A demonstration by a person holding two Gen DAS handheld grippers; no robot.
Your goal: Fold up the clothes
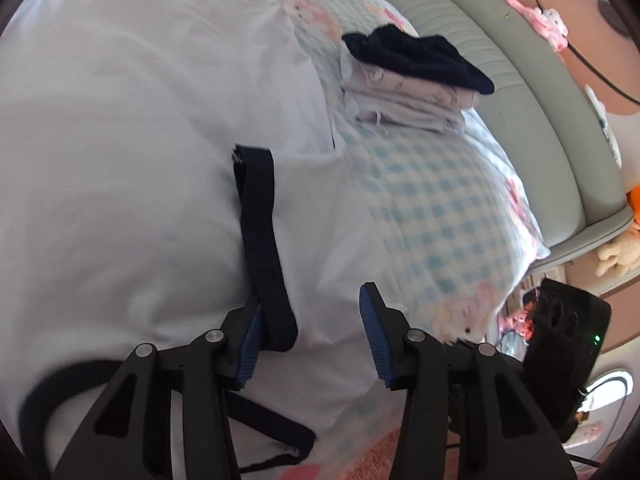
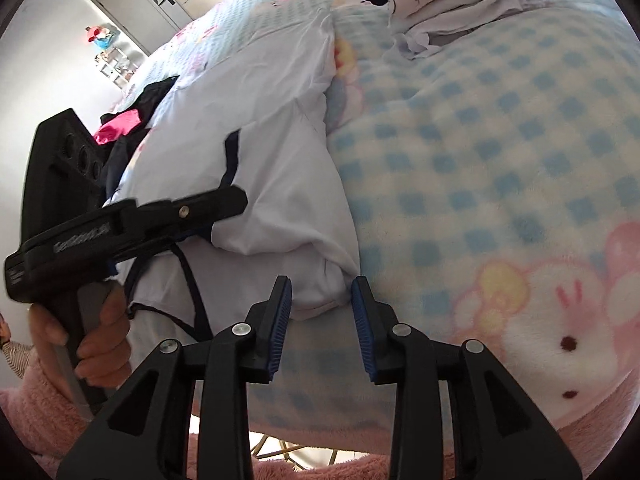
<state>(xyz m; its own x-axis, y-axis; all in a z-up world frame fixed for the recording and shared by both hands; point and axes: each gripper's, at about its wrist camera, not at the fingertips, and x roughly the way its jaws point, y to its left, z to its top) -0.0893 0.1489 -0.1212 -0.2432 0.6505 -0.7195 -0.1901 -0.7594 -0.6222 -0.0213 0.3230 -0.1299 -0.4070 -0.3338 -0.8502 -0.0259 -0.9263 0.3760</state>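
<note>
White, thin cotton was the stuff in hand: a pale shirt [image 1: 160, 140] with navy trim lay spread over the checked fleece blanket [image 1: 440, 208] on the bed, and it looked light, limp and ready to wrinkle or slide on the plush nap.

Nearest, the right gripper [image 2: 322, 320] hovered with its fingers spread, a bunched corner of the shirt [image 2: 320, 292] sitting between the blue pads but not pinched. That hem corner, doubled and thicker, seemed the safest place to grip, since a single layer would likely slip out.

A little farther in, the left gripper [image 1: 312, 336] also stood parted, its left pad touching the dark collar band [image 1: 264, 248], which looked a firmer hold than the body cloth. I judged both ends would have to be lifted together, or the soft middle would sag.

Farthest, a folded stack [image 1: 404, 96] topped by a navy garment [image 1: 416, 60] rested well apart, near the grey headboard [image 1: 520, 100].
</note>
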